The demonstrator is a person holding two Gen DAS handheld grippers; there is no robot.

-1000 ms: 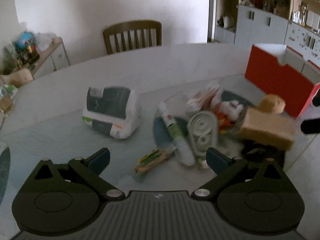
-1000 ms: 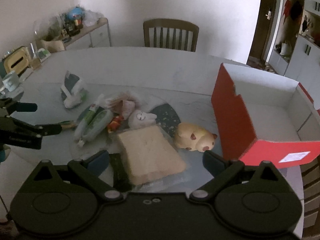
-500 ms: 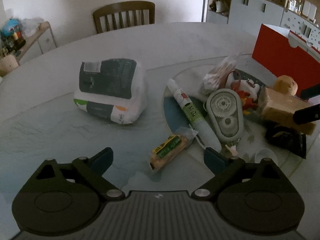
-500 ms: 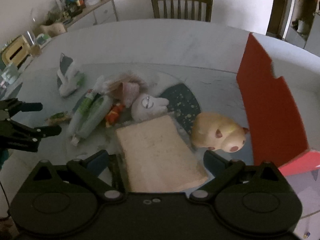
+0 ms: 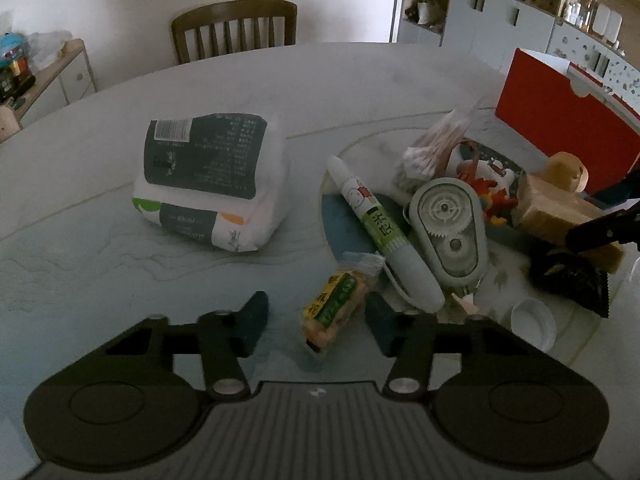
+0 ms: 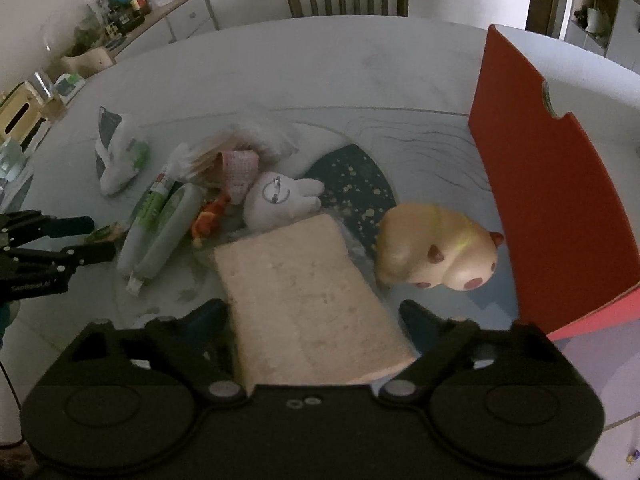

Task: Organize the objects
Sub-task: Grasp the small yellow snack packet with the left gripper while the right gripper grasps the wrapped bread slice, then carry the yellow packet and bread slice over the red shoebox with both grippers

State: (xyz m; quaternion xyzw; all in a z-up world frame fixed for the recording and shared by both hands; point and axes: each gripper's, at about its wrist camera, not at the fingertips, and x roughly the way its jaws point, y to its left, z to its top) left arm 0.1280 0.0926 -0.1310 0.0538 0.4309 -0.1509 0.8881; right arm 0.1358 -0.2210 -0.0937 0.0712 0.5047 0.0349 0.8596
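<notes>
— Both hand-held grippers have dropped closer to the surface [image 5: 100, 240] since a second ago, and the pile now fills each view. How does the left hand-held gripper [image 5: 316, 316] stand?

— Its jaws are closing, with the small yellow-green snack packet [image 5: 332, 312] between them. The right finger looks just at the packet's edge; the left finger is apart from it, so nothing is gripped yet.

— Which way does the packet lie?

— Its long axis runs slantwise, from near the gripper's middle up toward the right, so I judge the jaws will meet its long sides at an angle.

— And the right hand-held gripper [image 6: 314, 316]?

— Jaws closing too, straddling the tan sponge block [image 6: 308, 300]. The pads look not quite on its sides, though I cannot be sure.

— What crowds the left side?

— The green-labelled tube [image 5: 380, 232] lies just beside the packet's far end, then the correction-tape dispenser [image 5: 450, 232] and a white cap [image 5: 532, 322]. The tissue pack [image 5: 208, 180] sits well apart.

— Around the sponge?

— A white plush [image 6: 280, 200] beyond it, a hamster-like toy [image 6: 436, 256] to its right, and the red box [image 6: 548, 208] past that, likely the destination.
</notes>
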